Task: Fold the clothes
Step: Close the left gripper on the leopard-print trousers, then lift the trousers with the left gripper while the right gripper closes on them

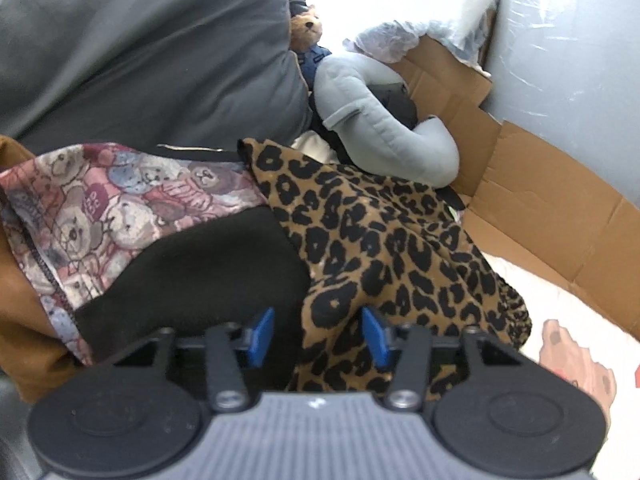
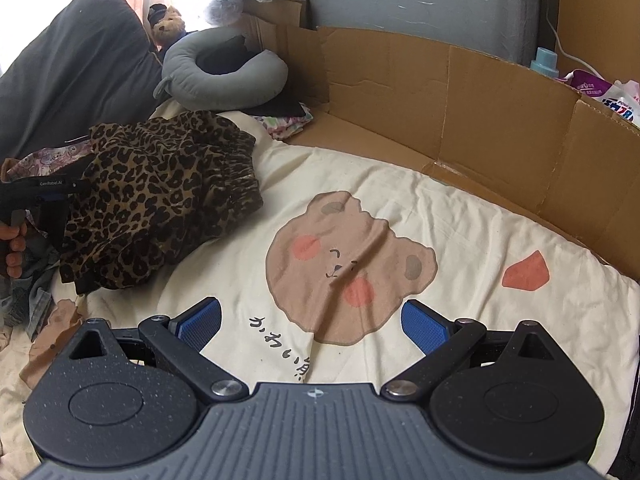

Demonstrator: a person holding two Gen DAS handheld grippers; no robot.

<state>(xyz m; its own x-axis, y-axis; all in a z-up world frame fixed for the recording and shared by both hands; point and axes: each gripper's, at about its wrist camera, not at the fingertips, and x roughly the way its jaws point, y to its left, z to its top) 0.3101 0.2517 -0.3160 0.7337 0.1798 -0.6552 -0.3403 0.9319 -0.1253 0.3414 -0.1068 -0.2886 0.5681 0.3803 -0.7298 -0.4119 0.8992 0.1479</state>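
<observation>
Leopard garment (image 2: pixel 160 196) heaped on bed (image 2: pixel 460 280), left side. Left gripper (image 1: pixel 318 334) at its edge, jaws released, fabric between them. Right gripper (image 2: pixel 310 322) over bear print (image 2: pixel 340 264), jaws wide, empty.

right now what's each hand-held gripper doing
Left hand-held gripper: open, leopard cloth between its fingers.
Right hand-held gripper: open, empty.

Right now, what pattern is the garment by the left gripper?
Leopard print, black spots on tan; clearest in the right wrist view.
</observation>
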